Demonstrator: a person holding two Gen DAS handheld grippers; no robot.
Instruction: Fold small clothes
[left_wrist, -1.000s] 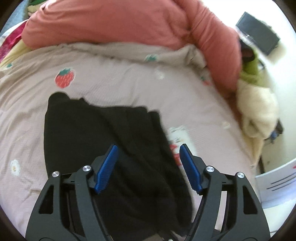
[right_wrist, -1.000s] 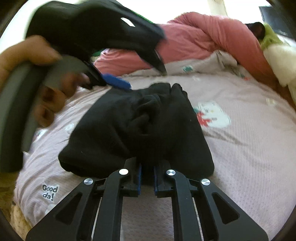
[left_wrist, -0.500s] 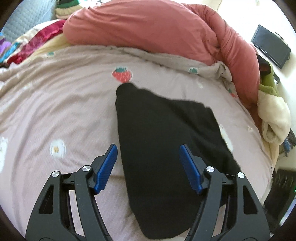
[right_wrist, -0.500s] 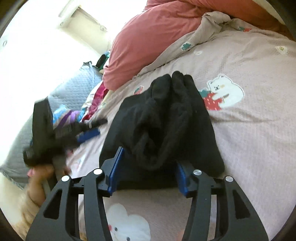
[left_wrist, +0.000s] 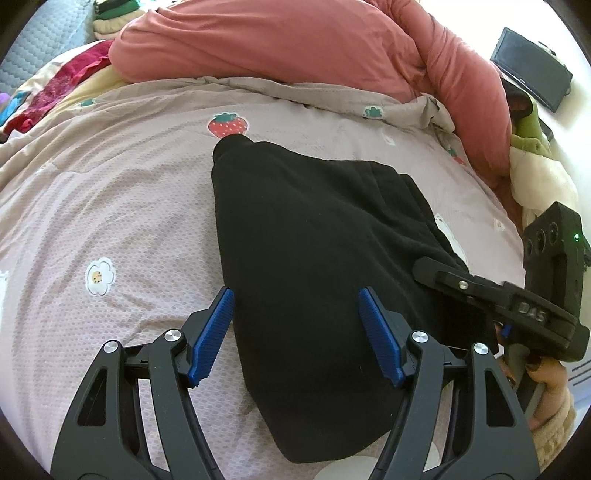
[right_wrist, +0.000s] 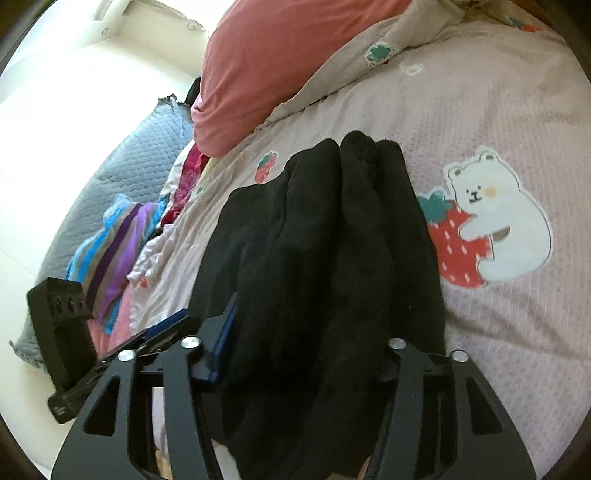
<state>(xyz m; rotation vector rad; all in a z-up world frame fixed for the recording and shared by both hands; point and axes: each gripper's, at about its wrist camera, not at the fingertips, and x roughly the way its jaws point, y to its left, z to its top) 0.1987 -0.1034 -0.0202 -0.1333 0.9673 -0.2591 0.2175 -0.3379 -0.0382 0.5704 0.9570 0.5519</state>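
**Black fleece bundle between two grippers on the bed**

The folded black fleece garment (left_wrist: 317, 236) lies mid-bed on the pale pink printed quilt (left_wrist: 110, 206), its near end cut off by the lower frame edge and its folds lost in the dark cloth. Its far tip touches a strawberry print (left_wrist: 227, 124). The left gripper (left_wrist: 295, 332) hangs wide open over its near left edge, pads clear. The right gripper (right_wrist: 306, 343) has the thick bundle between its jaws, which are closing; its right pad is buried in cloth, so contact is unclear. Lettering on its side, seen from the left wrist, is unreadable. A salmon-pink duvet (left_wrist: 295, 44) heaps along the far edge.
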